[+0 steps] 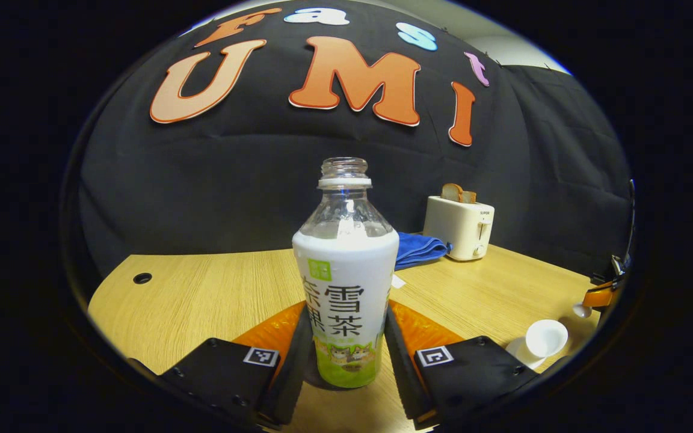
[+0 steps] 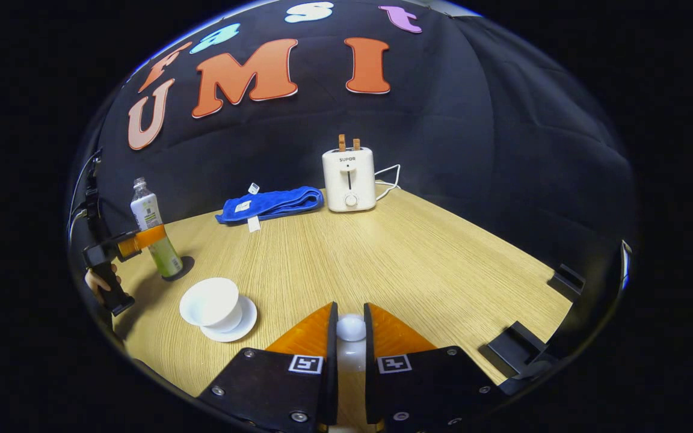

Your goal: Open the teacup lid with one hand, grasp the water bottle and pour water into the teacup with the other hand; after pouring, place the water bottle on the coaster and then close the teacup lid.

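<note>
Fingers of the left gripper (image 1: 346, 355) flank the water bottle (image 1: 345, 282) on its coaster (image 2: 177, 269), contact uncertain; right gripper (image 2: 350, 343) pinches the teacup lid (image 2: 351, 328), which should return level onto the teacup (image 2: 211, 304)

clear plastic bottle (image 1: 345, 264), wood-grain table (image 2: 394, 252)

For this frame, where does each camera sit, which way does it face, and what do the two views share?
Left gripper view: rides the left gripper, facing the water bottle between its fingers; booth wall behind.
Right gripper view: rides the right gripper, facing across the table; its fingers clamp the teacup lid; a hand holds the other gripper at far left.
Shared: bottle, teacup, toaster, blue towel.
</note>
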A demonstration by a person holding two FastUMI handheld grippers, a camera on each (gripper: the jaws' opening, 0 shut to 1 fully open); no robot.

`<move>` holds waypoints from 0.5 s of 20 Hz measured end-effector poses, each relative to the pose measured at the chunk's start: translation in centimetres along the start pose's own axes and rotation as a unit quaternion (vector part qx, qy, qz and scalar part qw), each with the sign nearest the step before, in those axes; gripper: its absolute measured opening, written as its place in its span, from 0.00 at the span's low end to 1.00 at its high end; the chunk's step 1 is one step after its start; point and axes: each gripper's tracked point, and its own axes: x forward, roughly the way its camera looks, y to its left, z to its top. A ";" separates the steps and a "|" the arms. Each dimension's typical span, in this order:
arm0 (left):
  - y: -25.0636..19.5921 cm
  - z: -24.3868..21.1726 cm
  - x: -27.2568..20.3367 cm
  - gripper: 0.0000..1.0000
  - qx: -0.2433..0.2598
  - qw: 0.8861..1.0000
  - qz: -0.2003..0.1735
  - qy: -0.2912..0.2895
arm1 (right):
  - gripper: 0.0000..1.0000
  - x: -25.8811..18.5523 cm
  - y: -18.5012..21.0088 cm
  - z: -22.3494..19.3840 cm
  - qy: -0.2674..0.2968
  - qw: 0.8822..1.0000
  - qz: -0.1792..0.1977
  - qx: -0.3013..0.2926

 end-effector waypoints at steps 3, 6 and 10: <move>0.0 0.0 0.1 0.68 0.001 1.000 0.003 -0.006 | 0.18 0.0 0.1 -0.1 0.001 1.000 0.001 0.000; 0.0 -0.2 0.0 0.70 0.001 1.000 0.003 -0.007 | 0.19 0.1 0.2 -0.1 0.002 1.000 0.002 0.000; -0.2 -0.3 -0.5 0.72 -0.004 1.000 0.004 -0.004 | 0.19 0.0 0.3 -0.1 0.000 1.000 0.004 -0.001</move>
